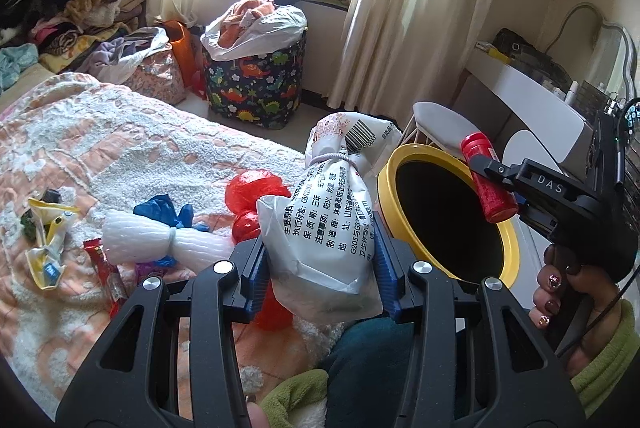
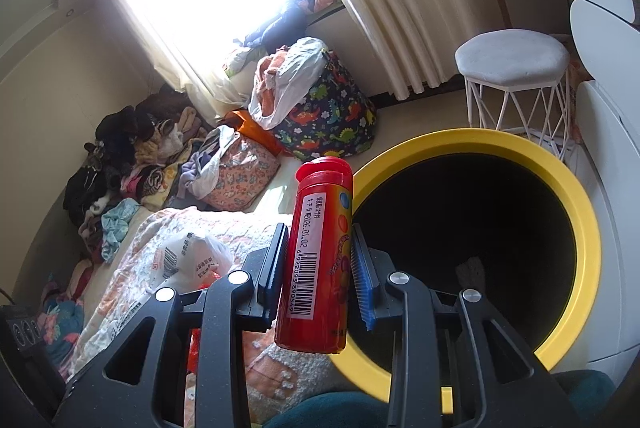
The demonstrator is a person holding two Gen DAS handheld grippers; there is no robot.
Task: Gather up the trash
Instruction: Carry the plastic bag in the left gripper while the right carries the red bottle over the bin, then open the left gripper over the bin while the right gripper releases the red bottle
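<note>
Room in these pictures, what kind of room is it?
Most likely a bedroom in someone's home. There is a bed with a peach and white fuzzy blanket, a pile of folded clothes by the wall, and cream curtains over a bright window.

The bin (image 2: 576, 212) has a yellow rim and black inside; at its 9 o'clock the tube (image 2: 316, 260) is red with a white barcode label. The bag (image 1: 324, 228) is white with black print, the bedspread (image 1: 120, 156) orange and white. At 12 o'clock, the hamper (image 1: 256, 84) is dark with coloured dinosaurs.
</note>
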